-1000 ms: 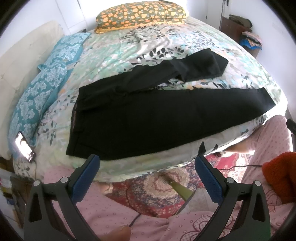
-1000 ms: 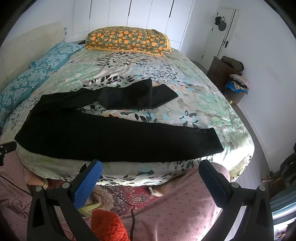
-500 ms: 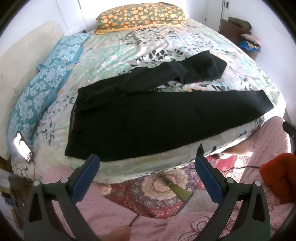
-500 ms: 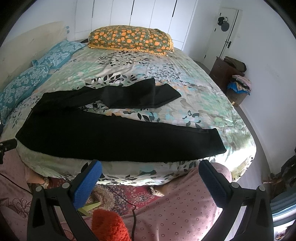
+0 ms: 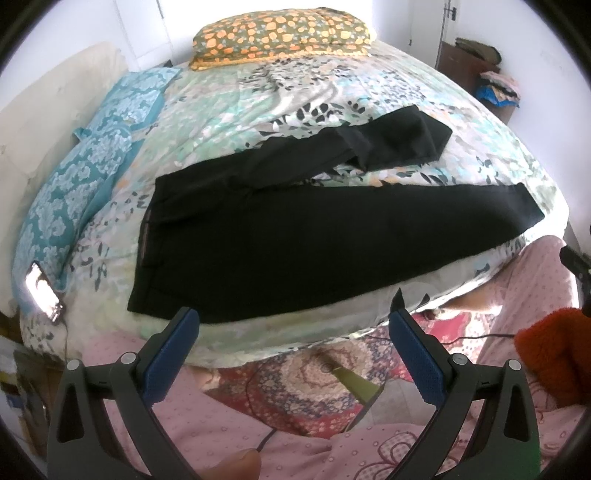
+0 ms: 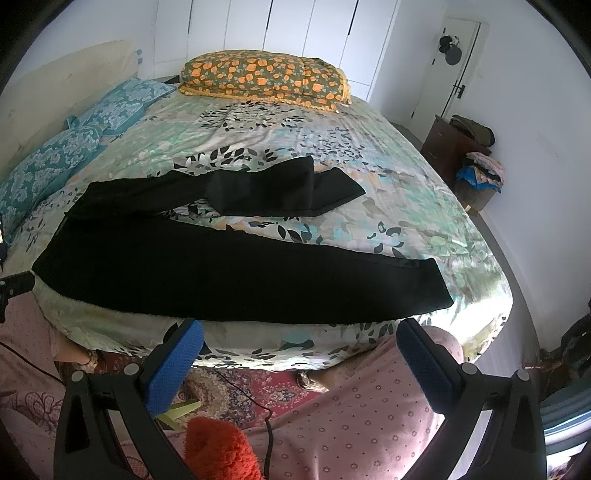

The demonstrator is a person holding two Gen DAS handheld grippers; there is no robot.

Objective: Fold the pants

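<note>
Black pants [image 5: 295,240] lie on the floral bedspread [image 5: 303,92], waistband to the left, legs to the right. The near leg runs flat along the bed's front edge. The far leg [image 5: 388,144] is doubled back on itself. The pants also show in the right wrist view [image 6: 229,273], with the folded far leg [image 6: 280,192] behind. My left gripper [image 5: 293,325] is open and empty, held just short of the bed's front edge below the pants. My right gripper [image 6: 299,336] is open and empty, also just short of the front edge.
An orange patterned pillow [image 5: 284,33] lies at the head of the bed, and teal pillows [image 5: 85,177] along the left. A lit phone [image 5: 42,291] lies at the bed's left corner. A patterned rug [image 5: 314,380] and a cable are on the floor. A dresser [image 6: 454,147] stands at right.
Both grippers have moved slightly closer to the bed and risen a little. The pants have not moved. Both stay open.
</note>
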